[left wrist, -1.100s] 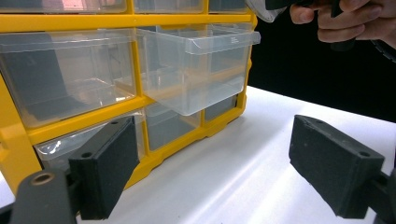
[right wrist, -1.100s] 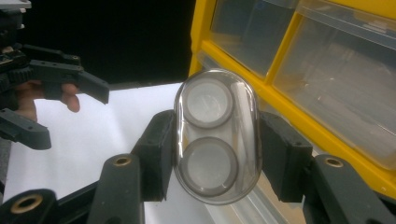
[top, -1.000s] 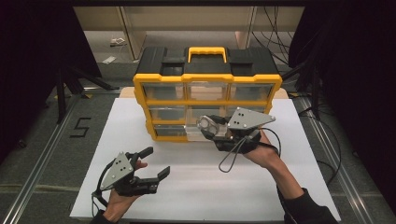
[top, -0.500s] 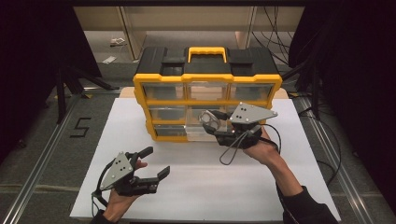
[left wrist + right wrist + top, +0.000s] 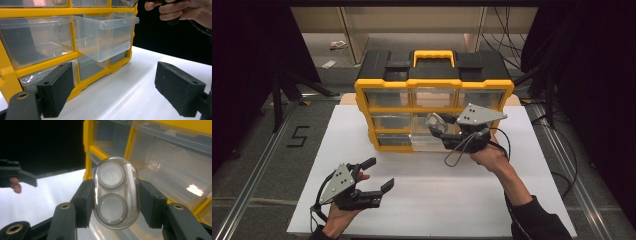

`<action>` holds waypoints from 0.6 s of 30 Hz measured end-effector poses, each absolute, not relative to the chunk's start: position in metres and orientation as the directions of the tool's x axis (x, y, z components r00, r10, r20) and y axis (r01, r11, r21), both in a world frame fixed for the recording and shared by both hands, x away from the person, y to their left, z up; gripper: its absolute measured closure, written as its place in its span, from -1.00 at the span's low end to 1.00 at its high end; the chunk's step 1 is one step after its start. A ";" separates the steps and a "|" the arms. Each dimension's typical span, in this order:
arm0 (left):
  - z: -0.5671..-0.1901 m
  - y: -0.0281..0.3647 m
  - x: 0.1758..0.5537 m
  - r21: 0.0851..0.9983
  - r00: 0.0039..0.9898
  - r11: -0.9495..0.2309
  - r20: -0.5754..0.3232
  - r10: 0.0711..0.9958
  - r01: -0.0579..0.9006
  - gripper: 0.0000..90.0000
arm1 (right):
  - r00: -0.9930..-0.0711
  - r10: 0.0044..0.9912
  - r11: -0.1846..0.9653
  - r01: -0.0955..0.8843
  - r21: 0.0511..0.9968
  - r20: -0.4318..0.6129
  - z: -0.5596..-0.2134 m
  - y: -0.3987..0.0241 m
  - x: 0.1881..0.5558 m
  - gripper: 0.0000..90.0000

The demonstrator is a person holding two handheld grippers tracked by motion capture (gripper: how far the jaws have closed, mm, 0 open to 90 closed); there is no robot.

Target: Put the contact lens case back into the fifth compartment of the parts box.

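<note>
1. Nearest the person, the left gripper [image 5: 371, 179] hangs low over the white board [image 5: 432, 210] with its jaws spread wide and nothing between them. It stands well apart from the cabinet and takes no part in the work.

2. Farther in, the right gripper [image 5: 438, 126] is up at the front of the yellow drawer cabinet [image 5: 434, 90]. Its jaws are clamped on a small clear oval case [image 5: 115, 192], pressing its two long sides. In the right gripper view the case stands upright between the pads and shows two round grey-rimmed discs, one above the other.

3. Just beyond and below the case, a clear drawer [image 5: 106, 37] is pulled partway out of the cabinet. From the left gripper view it looks empty. In the high view the case [image 5: 435, 121] sits over the open drawer's mouth, though I cannot tell how high above it.

4. As I judge it, the job is to put the case into that drawer. Done: the case is picked up, the drawer is open, and the case is at the drawer.

5. Left: lower it in, let go, draw the gripper clear and push the drawer shut.
</note>
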State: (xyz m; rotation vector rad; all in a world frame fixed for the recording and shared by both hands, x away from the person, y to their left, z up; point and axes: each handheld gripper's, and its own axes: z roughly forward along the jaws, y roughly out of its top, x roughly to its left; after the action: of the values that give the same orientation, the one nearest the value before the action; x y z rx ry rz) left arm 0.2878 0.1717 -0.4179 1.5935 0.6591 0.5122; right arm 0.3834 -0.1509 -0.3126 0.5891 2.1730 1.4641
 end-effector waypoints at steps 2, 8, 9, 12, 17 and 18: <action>-0.418 0.172 0.288 0.991 0.735 -0.059 -0.051 0.677 0.123 -0.66 | -0.804 0.582 0.341 0.108 0.934 -0.120 -0.313 -0.151 0.385 0.10; -0.418 0.172 0.288 0.991 0.736 -0.062 -0.047 0.675 0.121 -0.66 | -0.791 0.603 0.334 0.133 0.933 -0.104 -0.314 -0.152 0.391 0.10; -0.418 0.172 0.288 0.991 0.735 -0.062 -0.048 0.676 0.121 -0.66 | -0.788 0.607 0.333 0.141 0.932 -0.098 -0.314 -0.152 0.392 0.10; -0.418 0.172 0.288 0.990 0.735 -0.059 -0.052 0.676 0.124 -0.66 | -0.781 0.618 0.335 0.157 0.929 -0.091 -0.315 -0.153 0.396 0.10; -0.417 0.172 0.288 0.992 0.741 -0.054 -0.050 0.670 0.116 -0.66 | -0.774 0.627 0.347 0.178 0.921 -0.086 -0.319 -0.154 0.400 0.10; -0.418 0.172 0.288 0.991 0.740 -0.057 -0.050 0.671 0.118 -0.66 | -0.773 0.629 0.351 0.181 0.919 -0.088 -0.319 -0.153 0.400 0.10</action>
State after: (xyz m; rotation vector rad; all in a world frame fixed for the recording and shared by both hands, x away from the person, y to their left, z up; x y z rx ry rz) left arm 0.2877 0.1720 -0.4177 1.5897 0.6539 0.5075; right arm 0.4001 -0.1535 -0.3193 0.7064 2.1903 1.4079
